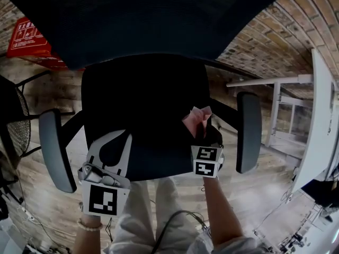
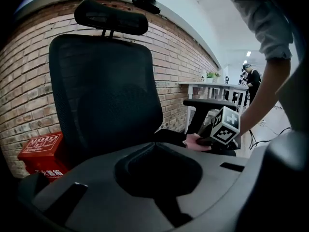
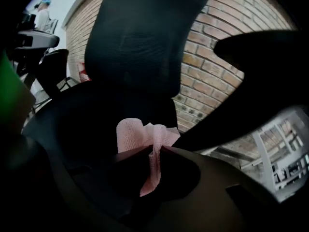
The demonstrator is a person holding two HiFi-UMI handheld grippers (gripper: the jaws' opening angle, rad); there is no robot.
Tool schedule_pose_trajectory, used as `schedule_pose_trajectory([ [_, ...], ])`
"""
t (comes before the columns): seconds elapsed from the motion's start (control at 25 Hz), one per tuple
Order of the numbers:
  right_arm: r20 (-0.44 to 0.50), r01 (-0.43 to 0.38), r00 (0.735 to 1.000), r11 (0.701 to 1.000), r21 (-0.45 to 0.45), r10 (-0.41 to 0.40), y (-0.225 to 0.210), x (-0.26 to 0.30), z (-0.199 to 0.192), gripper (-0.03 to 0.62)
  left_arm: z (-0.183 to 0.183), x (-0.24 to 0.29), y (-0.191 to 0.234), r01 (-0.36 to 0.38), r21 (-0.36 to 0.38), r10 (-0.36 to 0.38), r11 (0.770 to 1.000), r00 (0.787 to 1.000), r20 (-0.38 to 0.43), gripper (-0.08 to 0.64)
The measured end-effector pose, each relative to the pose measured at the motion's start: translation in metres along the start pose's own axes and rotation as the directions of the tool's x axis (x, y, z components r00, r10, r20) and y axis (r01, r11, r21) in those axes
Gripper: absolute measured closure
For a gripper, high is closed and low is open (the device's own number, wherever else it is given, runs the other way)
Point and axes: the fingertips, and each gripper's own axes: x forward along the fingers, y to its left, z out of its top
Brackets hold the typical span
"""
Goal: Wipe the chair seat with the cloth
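Head view, chair seat [image 1: 143,105]: black and straight below you, with the backrest [image 1: 159,15] at the top and a grey armrest on either side.
Head view, cloth [image 1: 197,116]: pink and bunched at the tip of your right claw [image 1: 203,127], over the right half of the seat and near the right armrest [image 1: 249,131].
Head view, left claw [image 1: 121,137]: over the front left of the seat, well apart from the cloth.
Left gripper view, left claw [image 2: 154,145]: the jaws are pressed together at the tip with nothing between them, so it is clenched and empty.
Left gripper view, cloth [image 2: 194,140]: low at the seat's right side, just beside your right claw's marker cube [image 2: 224,125]. You cannot tell from here whether it presses on the seat.
Right gripper view, right claw [image 3: 155,149]: the jaws are closed tight on the cloth [image 3: 140,132]. A puff stands above the tip and a thin strip hangs down inside.
Right gripper view, chair seat [image 3: 87,115]: dark, spreading to the left under the backrest [image 3: 140,47].
Risk, losing the cloth: you hold only a narrow fold. A hard drag across the fabric could pull it out of the jaws.
Risk, bare jaws: little cloth sits under the tip, so pressing down may rub the claw on the seat instead of the cloth.
Risk, armrest: a wide stroke to the right could knock your claw against the armrest.
Risk, missed area: the left half needs a long reach across, and your idle left claw sits in that path.
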Motion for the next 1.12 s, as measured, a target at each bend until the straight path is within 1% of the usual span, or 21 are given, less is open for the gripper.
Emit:
schedule_pose_trajectory([
  [0.12, -0.021, 0.038, 0.999, 0.998, 0.052, -0.037, -0.008, -0.009, -0.013, 0.537, 0.001, -0.002, -0.001, 0.012, 0.003, -0.012, 1.000, 1.000, 0.000, 0.541],
  [0.2, -0.030, 0.048, 0.999, 0.994, 0.095, -0.045, -0.010, -0.014, -0.019, 0.537, 0.002, -0.005, -0.001, 0.017, 0.012, -0.017, 1.000, 1.000, 0.006, 0.541],
  [0.32, -0.022, 0.030, 0.999, 0.987, 0.161, -0.027, -0.004, -0.016, -0.021, 0.537, 0.004, -0.013, 0.004, 0.011, 0.027, -0.011, 1.000, 1.000, 0.008, 0.541],
  [0.4, -0.008, -0.004, 1.000, 0.987, 0.163, 0.005, 0.008, -0.016, -0.018, 0.537, 0.004, -0.019, 0.009, -0.001, 0.035, 0.000, 0.999, 1.000, 0.009, 0.541],
  [0.6, 0.011, -0.112, 0.994, 0.989, 0.098, 0.112, 0.061, -0.012, -0.007, 0.537, -0.006, -0.035, 0.021, -0.037, 0.039, 0.037, 0.999, 0.999, -0.003, 0.541],
  [0.72, 0.021, -0.168, 0.986, 0.983, 0.074, 0.167, 0.094, -0.011, -0.002, 0.537, -0.012, -0.047, 0.029, -0.061, 0.035, 0.061, 0.998, 0.998, -0.012, 0.541],
  [0.8, 0.033, -0.219, 0.975, 0.974, 0.050, 0.218, 0.120, -0.013, 0.005, 0.537, -0.018, -0.055, 0.034, -0.079, 0.029, 0.079, 0.996, 0.997, -0.020, 0.541],
  [0.96, 0.047, -0.324, 0.945, 0.946, -0.031, 0.325, 0.173, -0.018, 0.017, 0.537, -0.029, -0.070, 0.041, -0.110, 0.010, 0.110, 0.994, 0.993, -0.040, 0.541],
  [1.04, 0.044, -0.377, 0.924, 0.923, -0.079, 0.381, 0.201, -0.022, 0.020, 0.537, -0.031, -0.076, 0.042, -0.119, 0.002, 0.119, 0.993, 0.992, -0.042, 0.541],
  [1.12, 0.043, -0.430, 0.898, 0.894, -0.129, 0.438, 0.229, -0.028, 0.024, 0.537, -0.033, -0.082, 0.043, -0.130, -0.008, 0.129, 0.992, 0.991, -0.041, 0.541],
])
